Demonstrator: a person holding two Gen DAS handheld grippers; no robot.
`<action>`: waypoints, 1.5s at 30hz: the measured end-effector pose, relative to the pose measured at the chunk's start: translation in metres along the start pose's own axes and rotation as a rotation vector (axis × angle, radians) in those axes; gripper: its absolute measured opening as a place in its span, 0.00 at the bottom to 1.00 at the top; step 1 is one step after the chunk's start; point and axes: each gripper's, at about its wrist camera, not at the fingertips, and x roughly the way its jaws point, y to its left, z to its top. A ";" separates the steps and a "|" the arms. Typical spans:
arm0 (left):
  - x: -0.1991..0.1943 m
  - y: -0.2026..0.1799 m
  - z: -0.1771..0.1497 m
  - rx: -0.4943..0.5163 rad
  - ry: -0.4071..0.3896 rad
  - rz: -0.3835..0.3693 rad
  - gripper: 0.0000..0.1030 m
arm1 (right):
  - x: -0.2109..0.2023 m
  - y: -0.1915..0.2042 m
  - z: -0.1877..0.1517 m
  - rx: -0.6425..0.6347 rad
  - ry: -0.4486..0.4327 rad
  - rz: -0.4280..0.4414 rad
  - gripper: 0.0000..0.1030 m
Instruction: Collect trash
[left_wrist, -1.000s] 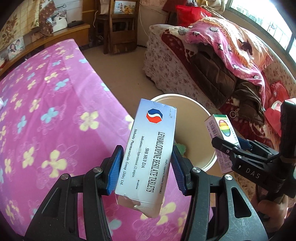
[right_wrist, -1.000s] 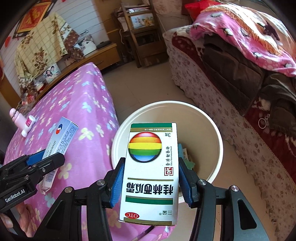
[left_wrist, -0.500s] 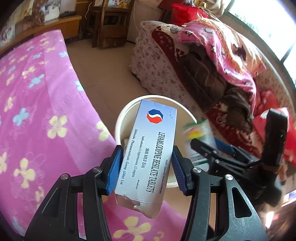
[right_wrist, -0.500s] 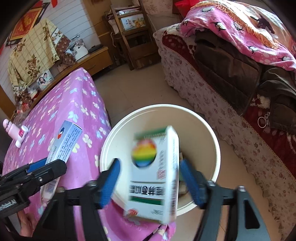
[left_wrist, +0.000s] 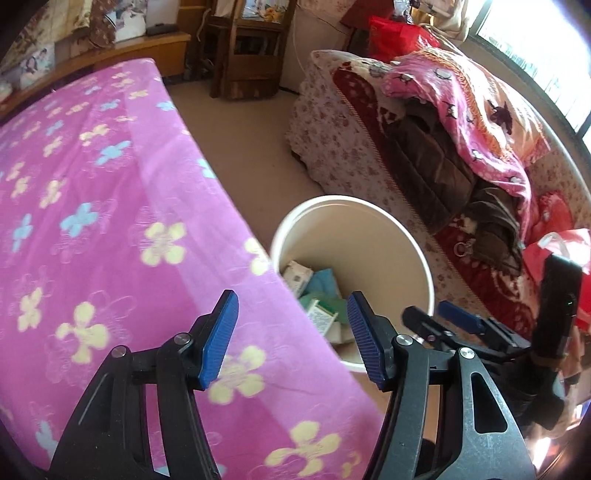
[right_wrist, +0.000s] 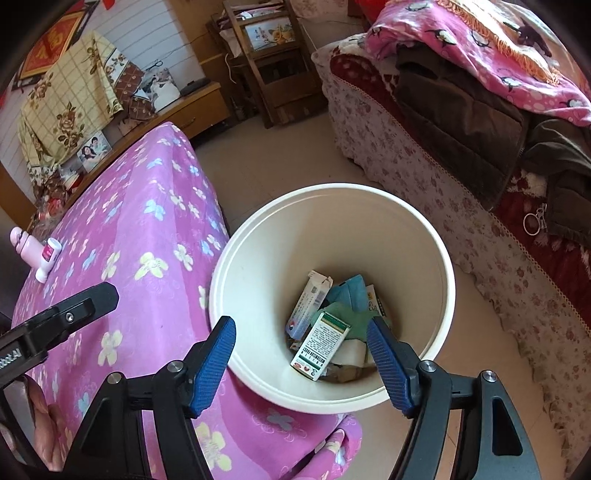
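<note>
Now both boxes lie in the bucket (right_wrist: 439, 258); left gripper (left_wrist: 291, 339) just opened, right gripper (right_wrist: 301, 362) wide, both empty (next: seek more trash).

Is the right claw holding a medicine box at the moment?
No, the right claw is open with nothing between its blue pads, and the boxes lie at the bottom of the white bucket.

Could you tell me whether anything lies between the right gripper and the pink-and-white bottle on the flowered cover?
Yes, the left gripper reaches across that side, between the open right gripper and the pink-and-white bottle lying on the flowered cover. Otherwise the cover between them looks bare.
</note>
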 end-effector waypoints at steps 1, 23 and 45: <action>-0.001 0.002 -0.002 0.004 -0.004 0.017 0.58 | -0.001 0.002 -0.001 -0.002 -0.002 0.001 0.69; -0.103 0.020 -0.043 0.008 -0.302 0.124 0.59 | -0.078 0.064 -0.029 -0.073 -0.203 -0.036 0.74; -0.183 0.035 -0.090 0.047 -0.470 0.201 0.73 | -0.150 0.107 -0.060 -0.128 -0.439 -0.104 0.86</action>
